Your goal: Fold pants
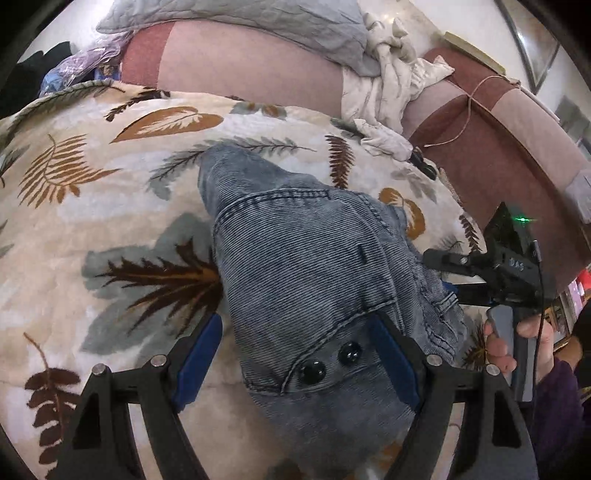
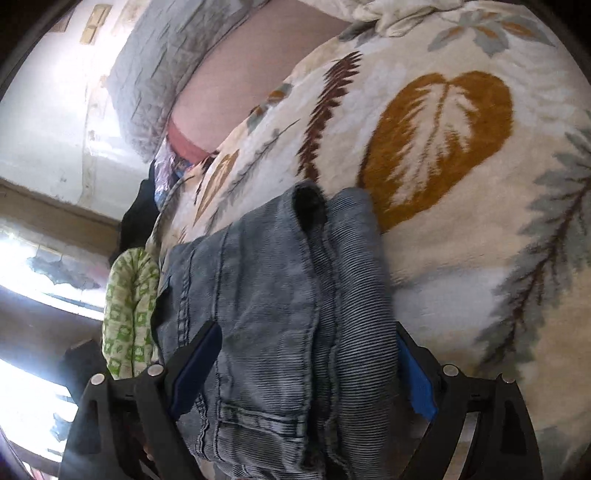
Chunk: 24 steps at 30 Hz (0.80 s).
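Folded blue-grey denim pants (image 1: pixel 310 258) lie on a cream blanket with a leaf print (image 1: pixel 92 206). My left gripper (image 1: pixel 299 319) is open and straddles the waistband end with its two black buttons (image 1: pixel 328 363). Blanket shows between the left blue pad (image 1: pixel 199 362) and the cloth. My right gripper (image 1: pixel 437 271), held by a hand (image 1: pixel 498 350), comes in at the pants' right edge. In the right wrist view the pants (image 2: pixel 280 295) lie as a thick bundle between the wide-apart fingers of the right gripper (image 2: pixel 306 326). The denim hides part of its right pad (image 2: pixel 417 387).
A pink and maroon sofa back (image 1: pixel 498 147) runs behind the blanket, with a grey quilt (image 1: pixel 258 22) and crumpled white clothing (image 1: pixel 391 85) on it. A small black clip (image 1: pixel 423 164) lies near the blanket's far right. A green patterned cloth (image 2: pixel 129 310) hangs off the left edge.
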### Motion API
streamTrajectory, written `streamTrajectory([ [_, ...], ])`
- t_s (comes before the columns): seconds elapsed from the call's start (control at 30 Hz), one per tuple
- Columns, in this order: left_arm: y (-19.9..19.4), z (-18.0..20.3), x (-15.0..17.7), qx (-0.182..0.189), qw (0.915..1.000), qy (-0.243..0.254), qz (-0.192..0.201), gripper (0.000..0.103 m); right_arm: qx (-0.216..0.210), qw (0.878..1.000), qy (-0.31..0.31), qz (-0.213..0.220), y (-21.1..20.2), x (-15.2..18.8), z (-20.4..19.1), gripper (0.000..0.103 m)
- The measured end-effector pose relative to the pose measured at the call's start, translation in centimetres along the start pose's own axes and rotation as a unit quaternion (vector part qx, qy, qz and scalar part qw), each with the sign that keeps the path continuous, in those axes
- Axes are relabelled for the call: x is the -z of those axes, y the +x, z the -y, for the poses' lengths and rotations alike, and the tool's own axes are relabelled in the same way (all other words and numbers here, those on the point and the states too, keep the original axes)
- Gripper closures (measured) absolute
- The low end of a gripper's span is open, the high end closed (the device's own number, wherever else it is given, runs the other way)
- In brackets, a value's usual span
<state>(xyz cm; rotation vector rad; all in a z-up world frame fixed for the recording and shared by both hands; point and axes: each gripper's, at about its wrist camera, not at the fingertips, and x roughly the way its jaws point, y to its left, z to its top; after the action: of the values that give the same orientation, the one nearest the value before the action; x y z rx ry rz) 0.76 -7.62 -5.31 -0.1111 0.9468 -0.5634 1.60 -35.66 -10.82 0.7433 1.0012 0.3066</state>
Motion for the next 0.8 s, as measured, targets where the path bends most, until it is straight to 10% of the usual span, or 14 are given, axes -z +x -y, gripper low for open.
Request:
streamTrajectory([
  [0.3, -0.5, 1.2, -0.2, -0.009, 0.999, 0.038, 0.021, 0.065, 0.036, 0.997, -0.064, 0.001, -0.1, 0.8, -2.2, 0.063],
  [0.8, -7.8, -1.3, -0.2, -0.074, 0.9925, 0.038, 0.089, 0.073, -0.001, 0.986, -0.158, 0.046, -0.2, 4.4, -10.9, 0.073],
])
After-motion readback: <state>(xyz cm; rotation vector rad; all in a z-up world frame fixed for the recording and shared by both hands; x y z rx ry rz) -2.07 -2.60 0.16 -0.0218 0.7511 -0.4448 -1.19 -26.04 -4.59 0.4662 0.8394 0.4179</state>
